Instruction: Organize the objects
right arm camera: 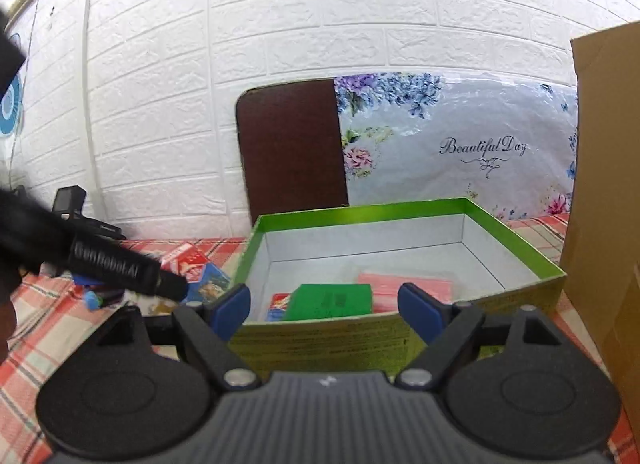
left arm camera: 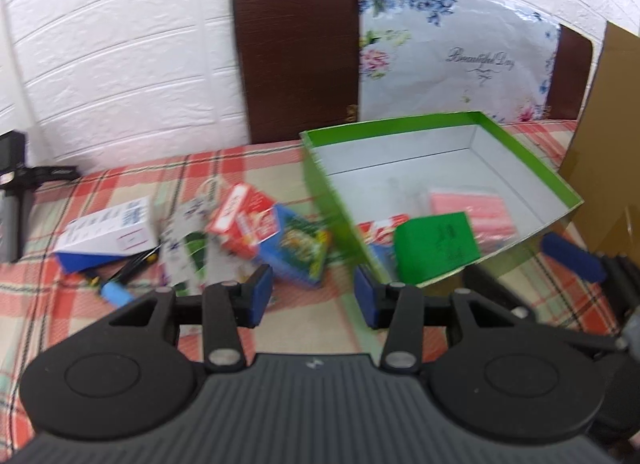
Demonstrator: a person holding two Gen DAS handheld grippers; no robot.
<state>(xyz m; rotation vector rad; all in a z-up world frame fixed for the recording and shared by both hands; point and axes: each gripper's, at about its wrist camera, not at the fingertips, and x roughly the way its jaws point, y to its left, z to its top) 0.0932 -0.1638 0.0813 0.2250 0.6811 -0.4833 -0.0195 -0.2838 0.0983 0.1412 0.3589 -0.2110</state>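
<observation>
Sorting small cartons into green box (left arm camera: pixel 516 167) on checked surface (left arm camera: pixel 304 316).
Red carton (left arm camera: pixel 244 219) and blue carton (left arm camera: pixel 298 248) lie just left of box; light, stiff card, best pinched across flat faces. Left gripper (left arm camera: pixel 314 292) fingers part-open, empty, above cartons. Right gripper (right arm camera: pixel 324 304) fingers wide, empty, at box's near wall; green packet (right arm camera: pixel 332 300) inside.

Open box (right arm camera: pixel 520 260) sits on the tablecloth (left arm camera: pixel 120 183), a board (right arm camera: pixel 292 147) leaning on the wall behind it. Inside the box: a flat pack (right arm camera: pixel 332 300) near the front wall, a wrapped packet (right arm camera: pixel 404 288) to its right. Left of the box, cartons (left arm camera: pixel 248 223) lie piled; right of it stands a cardboard carton (right arm camera: pixel 604 183).
</observation>
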